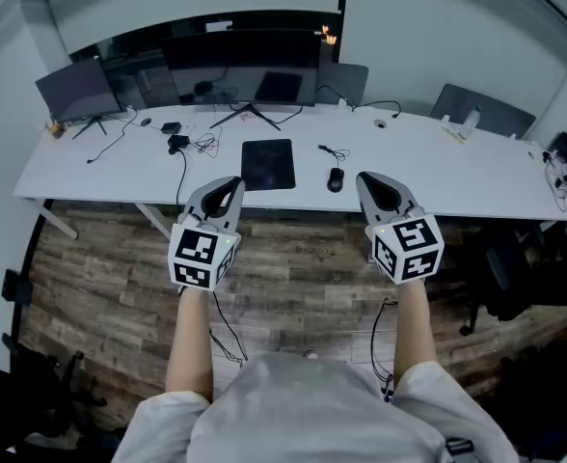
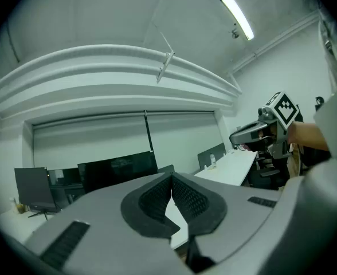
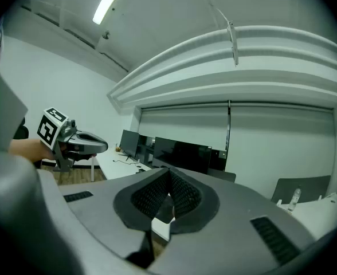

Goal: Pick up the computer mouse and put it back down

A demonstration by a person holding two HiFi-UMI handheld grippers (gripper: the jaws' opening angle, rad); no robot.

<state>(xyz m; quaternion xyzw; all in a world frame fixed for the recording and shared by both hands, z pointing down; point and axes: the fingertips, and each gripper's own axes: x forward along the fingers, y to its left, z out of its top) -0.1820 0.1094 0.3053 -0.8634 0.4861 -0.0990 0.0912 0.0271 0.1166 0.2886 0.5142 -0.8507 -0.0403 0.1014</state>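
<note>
I have both claws held up over the wood floor (image 1: 293,258), short of the white desk (image 1: 438,167), and both point roughly level at it. The left claw (image 1: 231,182) is closed: in its own view the two ribbed pads (image 2: 157,198) meet at their tips and nothing sits between them. The right claw (image 1: 369,177) is closed in the same way and also empty, its pads touching at the front.

The computer mouse (image 1: 335,178) lies on the desk, ahead of the right claw and a little to that claw's left. It is near the tips but clear of them, in the gap between the two claws and closer to the right one. A black mouse pad (image 1: 268,163) lies flat just ahead of the left claw, slightly to that claw's right, with the mouse beside its right edge but not on it.

Farther beyond the left claw, loose cables (image 1: 189,144) trail over the desk. A row of dark monitors (image 1: 245,66) stands along the desk's back edge.
</note>
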